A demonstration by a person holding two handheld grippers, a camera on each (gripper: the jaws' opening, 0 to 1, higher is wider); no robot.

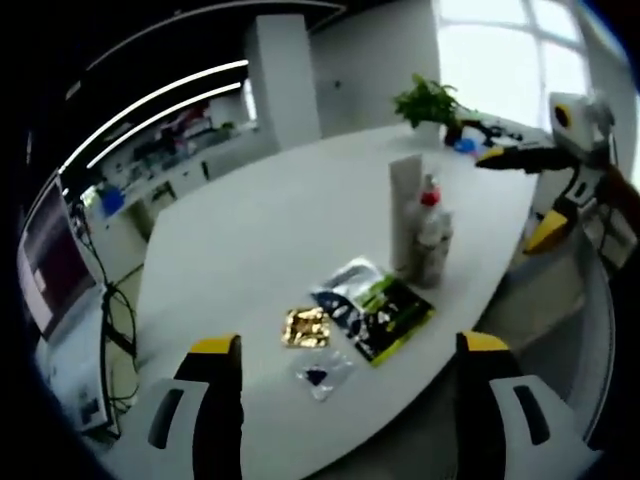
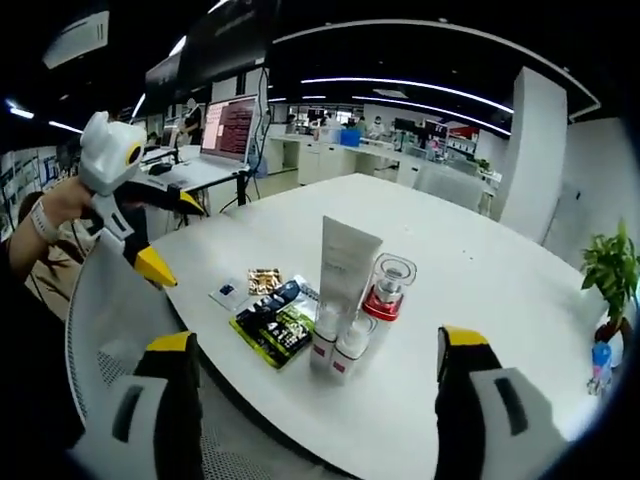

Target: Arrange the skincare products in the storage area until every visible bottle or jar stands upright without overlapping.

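A tall white tube [image 2: 347, 258] stands upright on the white table [image 2: 470, 270]. A clear jar with a red base [image 2: 388, 285] stands beside it, and two small white bottles [image 2: 338, 345] stand in front. In the left gripper view the tube [image 1: 405, 210] and a red-capped bottle [image 1: 432, 235] stand close together. My left gripper [image 1: 349, 344] is open and short of the table, well back from them. My right gripper [image 2: 316, 345] is open too, off the table's edge. Each gripper shows in the other's view: left gripper [image 2: 172, 236], right gripper [image 1: 520, 195].
Flat sachets lie by the bottles: a dark green packet [image 1: 375, 310], a gold one [image 1: 307, 327] and a small clear one [image 1: 322, 372]. A potted plant [image 1: 428, 100] stands at the table's far end. A white mesh chair [image 2: 110, 300] is near the table's edge.
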